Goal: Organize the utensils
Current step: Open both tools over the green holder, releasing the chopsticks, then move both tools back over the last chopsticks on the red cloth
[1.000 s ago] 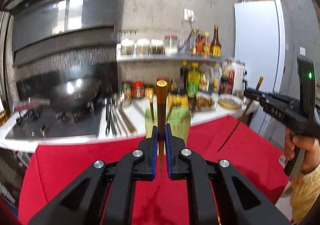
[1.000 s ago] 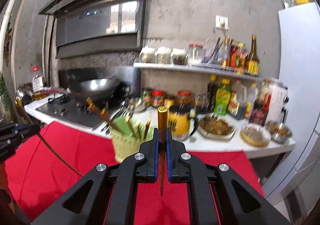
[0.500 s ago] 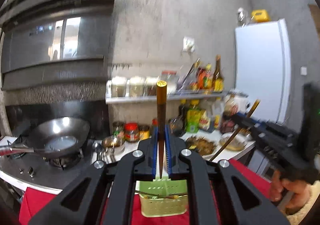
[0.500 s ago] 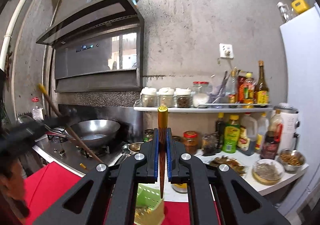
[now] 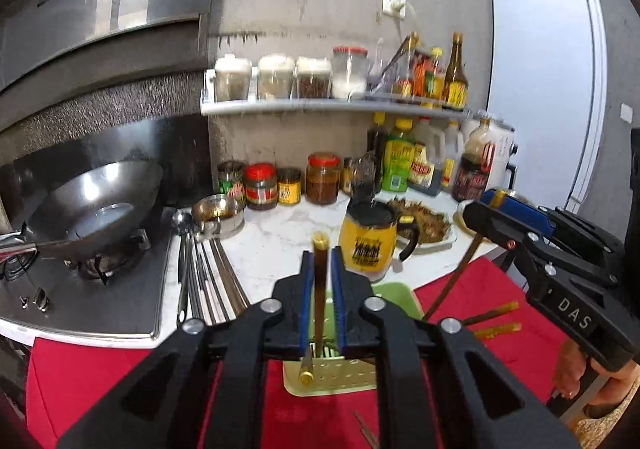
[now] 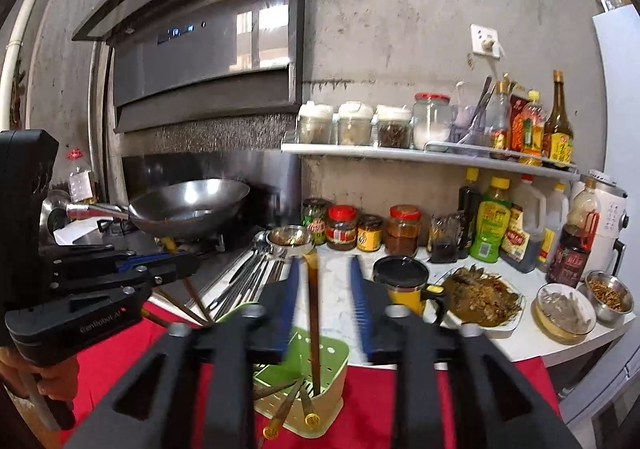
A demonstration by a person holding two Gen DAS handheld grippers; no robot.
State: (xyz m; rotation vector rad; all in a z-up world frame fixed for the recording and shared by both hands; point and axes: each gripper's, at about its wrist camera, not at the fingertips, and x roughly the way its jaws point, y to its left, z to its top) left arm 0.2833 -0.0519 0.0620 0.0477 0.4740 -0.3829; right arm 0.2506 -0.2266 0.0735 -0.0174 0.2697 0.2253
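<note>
left tongs (image 5: 320, 289): just opening, chopstick (image 5: 319, 289) upright between them, above green basket (image 5: 394, 291), lower centre.
right tongs (image 6: 322, 297): just released, chopstick (image 6: 313, 313) dropping into basket.

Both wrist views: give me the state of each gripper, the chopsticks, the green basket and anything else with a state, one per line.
left gripper: jaws just opening, pads off the chopstick
left chopstick: upright between the jaws, tip in the basket
right gripper: jaws just opening, open
right chopstick: loose, standing in the basket
green basket: upright, holds several chopsticks
yellow mug: lid on
wok: on the burner
</note>
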